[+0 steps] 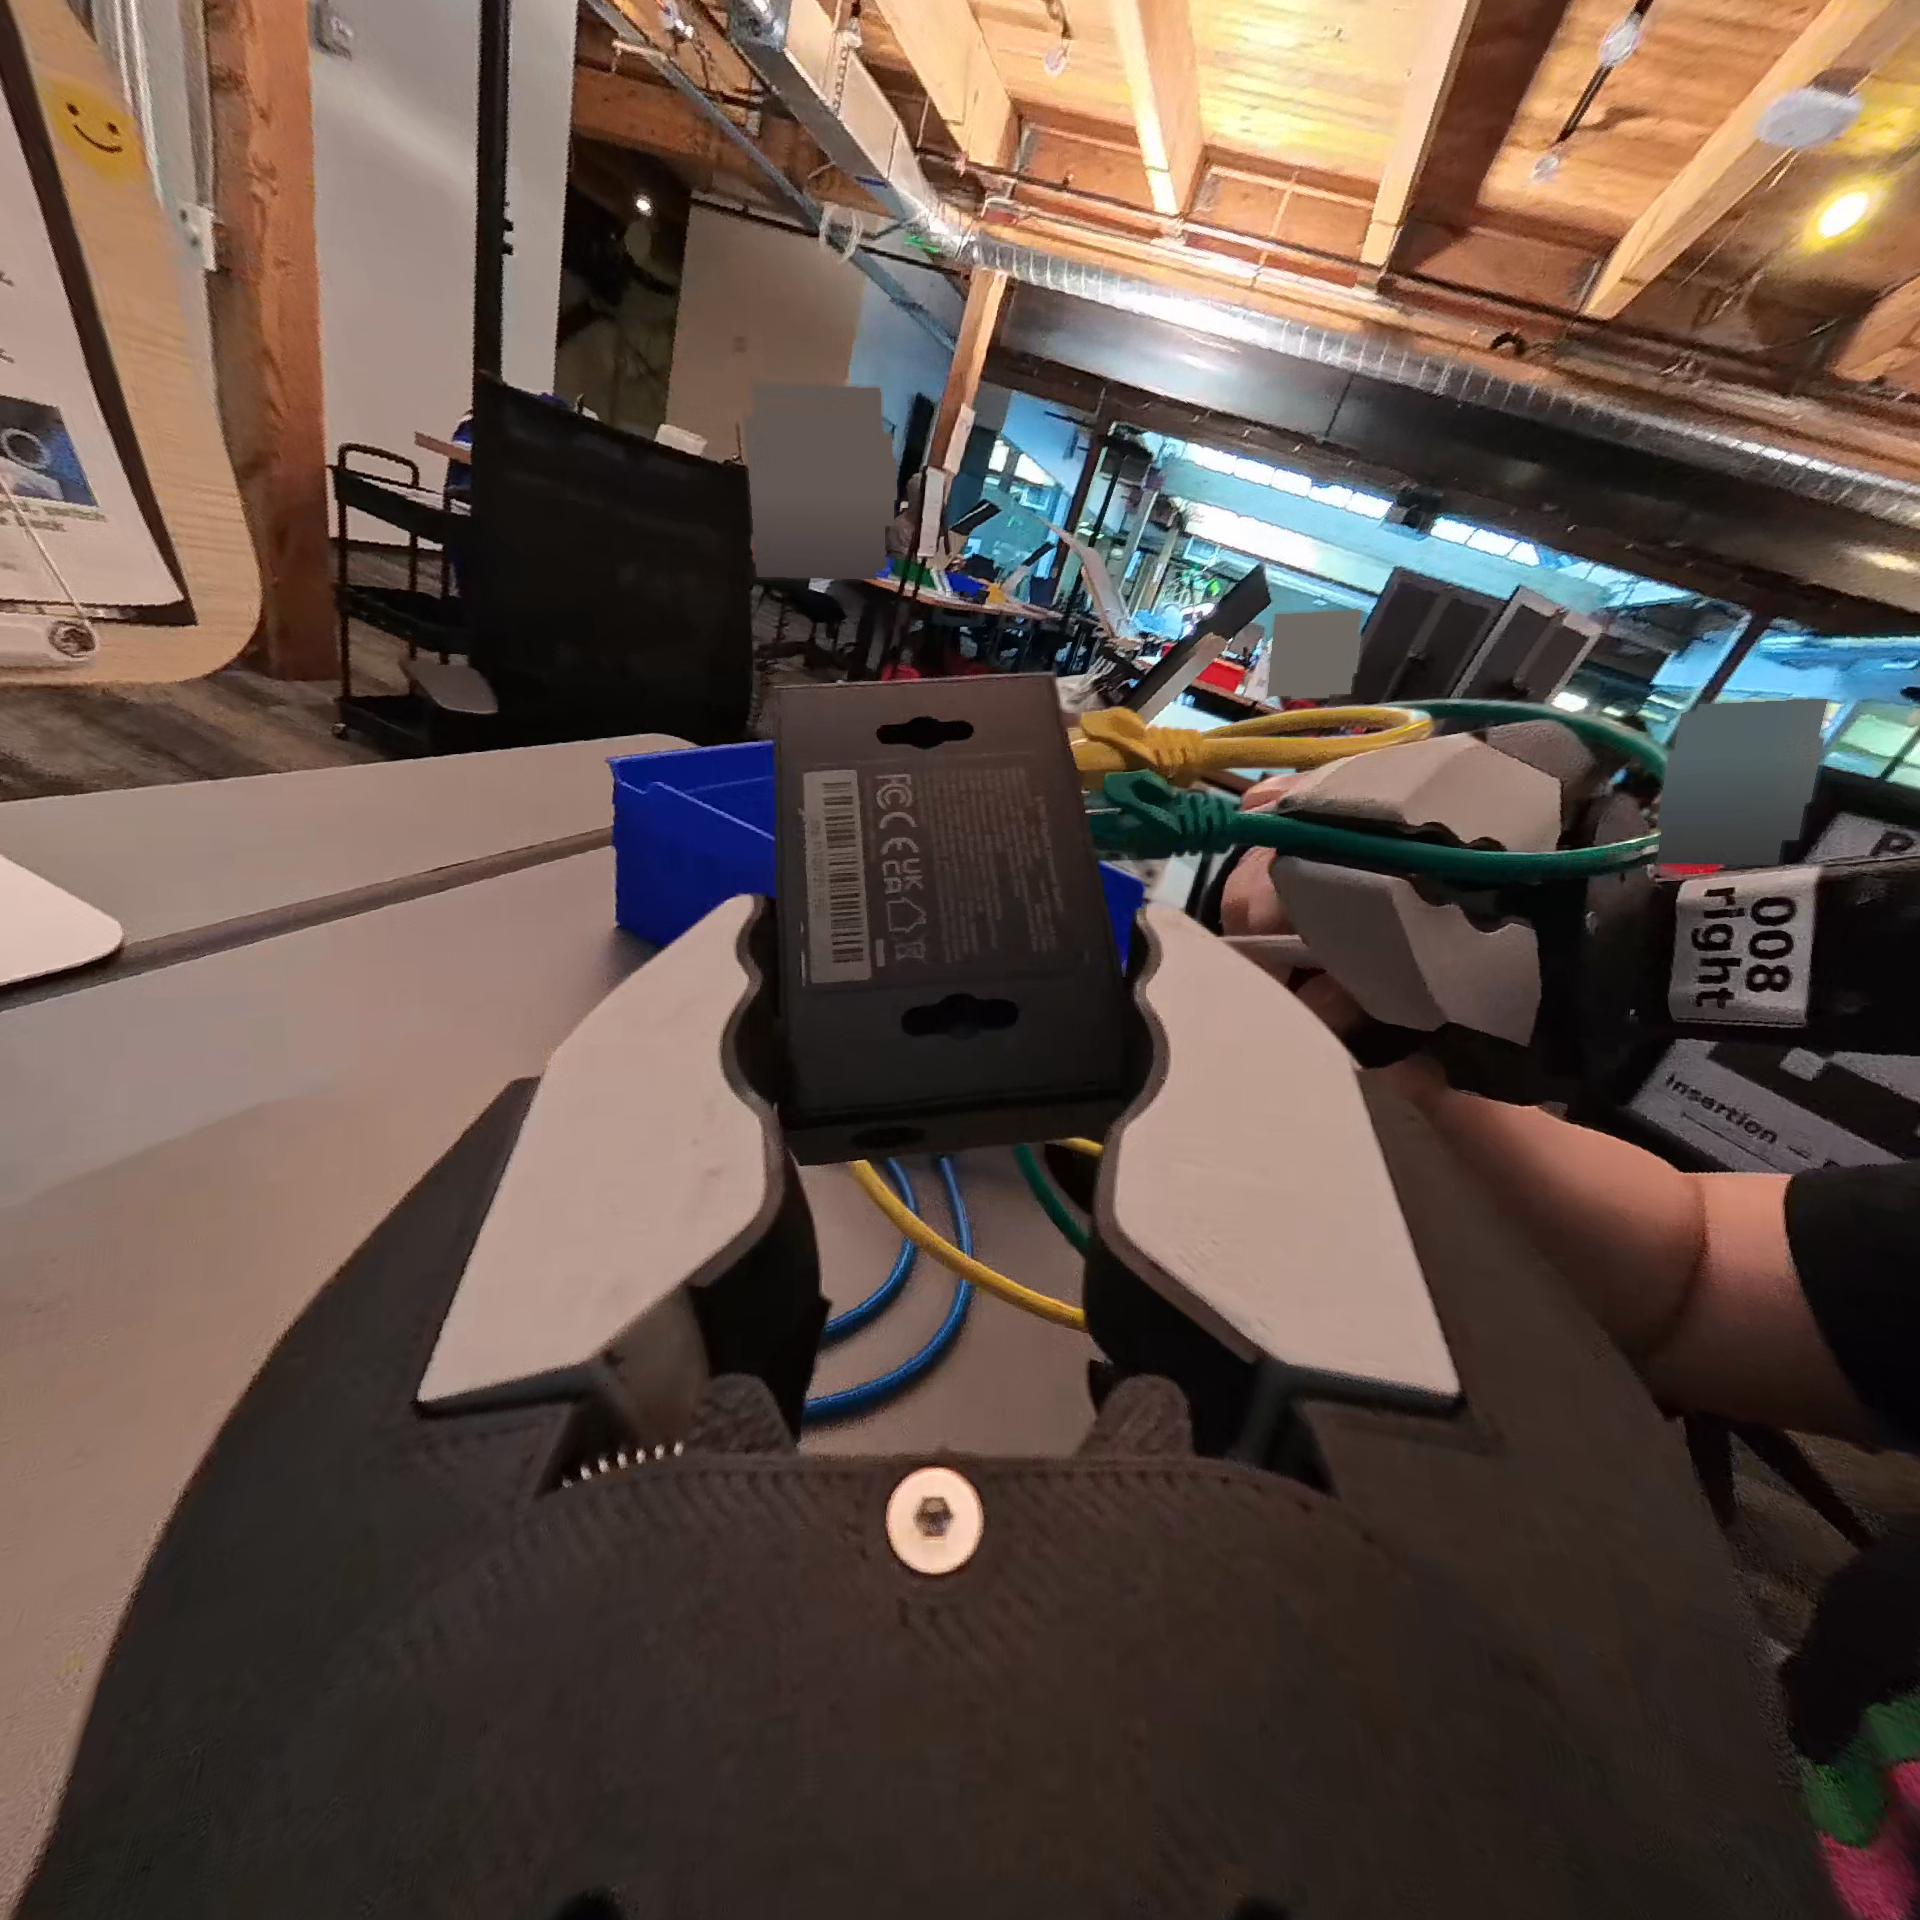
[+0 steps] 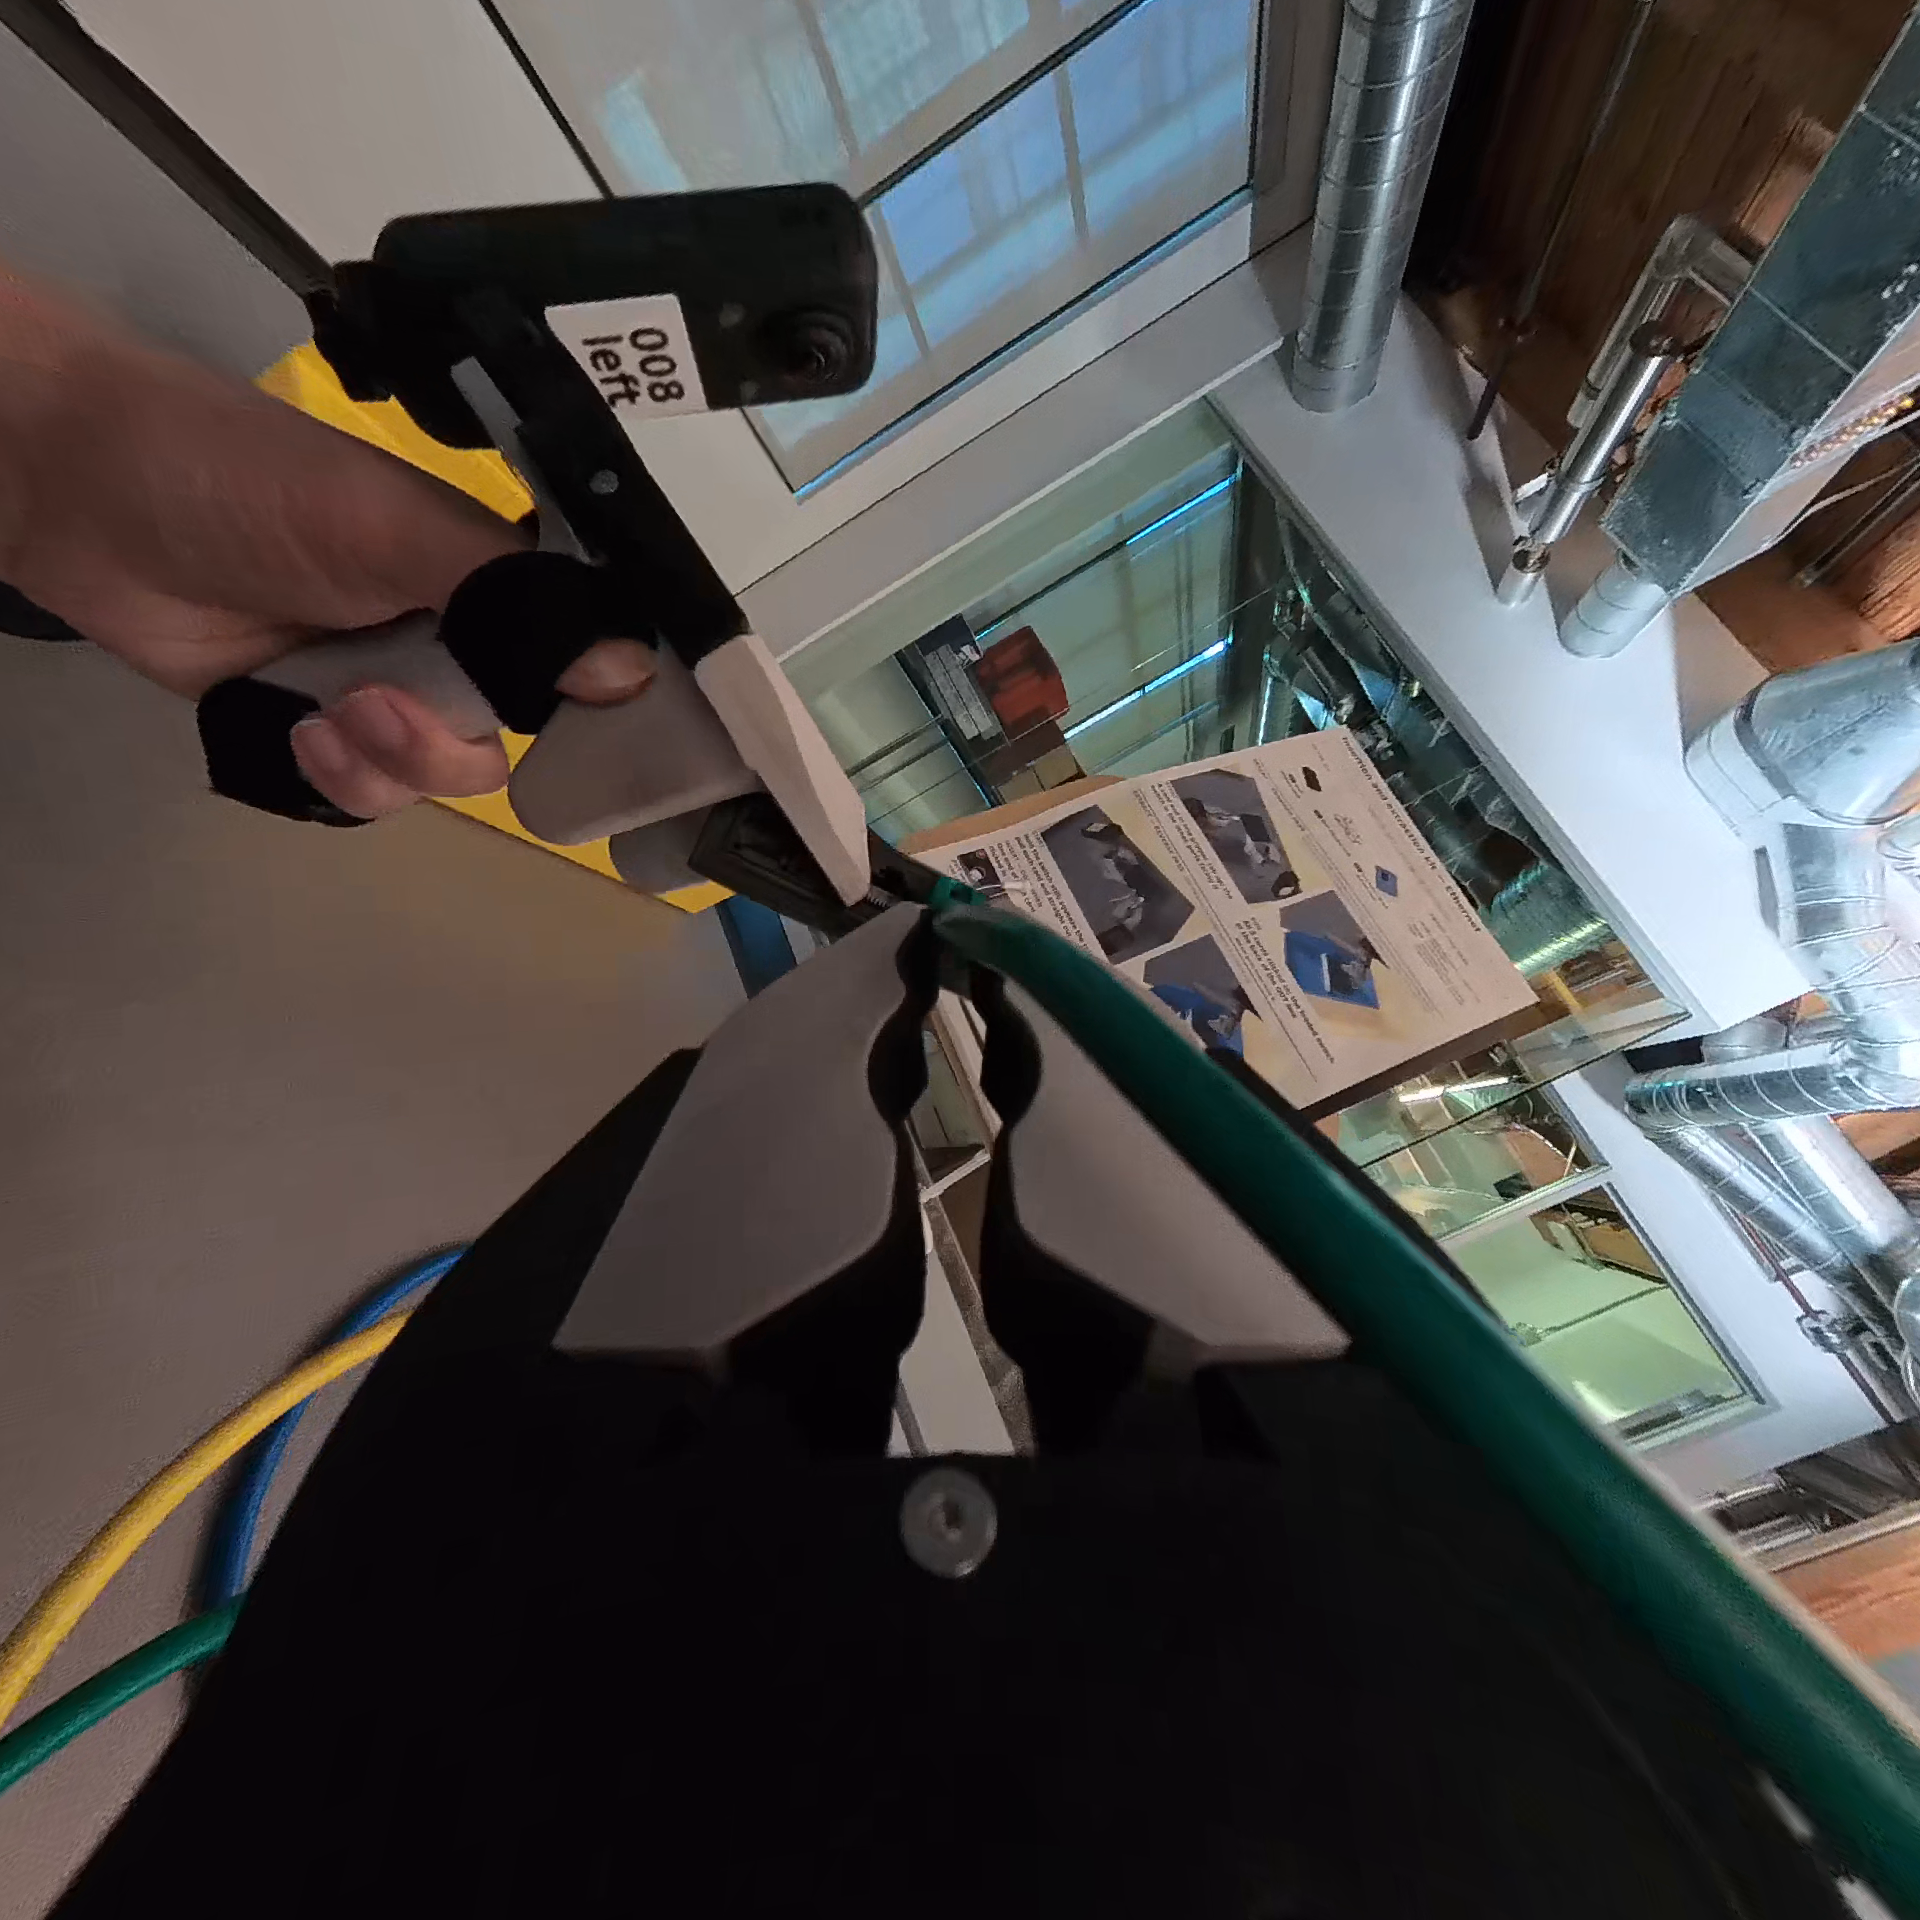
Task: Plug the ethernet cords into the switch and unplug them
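The left tongs point(image 1: 940, 997) pinched the black switch point(image 1: 935, 914) above the bench point(image 1: 260, 1039); the right tongs point(image 2: 951, 951) pinched the green ethernet cord point(image 2: 1299, 1195) beside it.

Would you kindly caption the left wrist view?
Left tongs grip the black switch while right tongs hold the green cord.

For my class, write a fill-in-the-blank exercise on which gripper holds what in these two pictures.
1. The left hand-held gripper is shut on the black ____.
2. The right hand-held gripper is shut on the ____ cord.
3. Beside the green plug at the switch's side sits a ____ plug.
4. Behind the switch stands a ____ bin.

Missing words: switch; green; yellow; blue
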`<action>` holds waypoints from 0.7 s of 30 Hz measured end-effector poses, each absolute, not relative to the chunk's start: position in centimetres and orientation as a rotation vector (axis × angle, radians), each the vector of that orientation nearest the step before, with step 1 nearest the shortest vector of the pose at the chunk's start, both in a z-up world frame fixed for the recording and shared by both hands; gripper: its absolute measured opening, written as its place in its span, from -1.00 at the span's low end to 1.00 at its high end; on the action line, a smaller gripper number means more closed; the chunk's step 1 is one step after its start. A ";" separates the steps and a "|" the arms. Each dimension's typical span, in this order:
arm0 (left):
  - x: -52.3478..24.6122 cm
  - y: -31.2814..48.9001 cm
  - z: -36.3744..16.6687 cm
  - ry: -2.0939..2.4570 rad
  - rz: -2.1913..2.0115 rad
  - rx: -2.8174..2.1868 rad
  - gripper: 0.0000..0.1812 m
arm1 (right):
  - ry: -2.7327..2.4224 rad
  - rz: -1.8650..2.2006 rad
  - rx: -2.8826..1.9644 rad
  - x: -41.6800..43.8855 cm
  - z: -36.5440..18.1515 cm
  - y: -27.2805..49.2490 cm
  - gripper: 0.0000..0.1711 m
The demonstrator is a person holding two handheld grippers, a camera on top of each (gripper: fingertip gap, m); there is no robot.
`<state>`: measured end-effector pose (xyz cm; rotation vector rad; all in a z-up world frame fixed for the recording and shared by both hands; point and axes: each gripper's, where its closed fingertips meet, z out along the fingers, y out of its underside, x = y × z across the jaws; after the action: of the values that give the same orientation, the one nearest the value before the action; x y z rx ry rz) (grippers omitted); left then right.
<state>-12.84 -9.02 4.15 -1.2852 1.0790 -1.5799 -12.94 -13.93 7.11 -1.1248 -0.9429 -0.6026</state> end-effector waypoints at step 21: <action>-9.5 -6.7 -5.7 0.989 -1.799 -1.486 -0.33 | -0.866 -0.451 -1.400 -10.6 -1.3 -10.7 -0.91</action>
<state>-9.48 -6.65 -5.67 -1.4859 0.9892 -1.7987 -10.56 -10.75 -1.31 -1.3998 -0.8659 -0.4513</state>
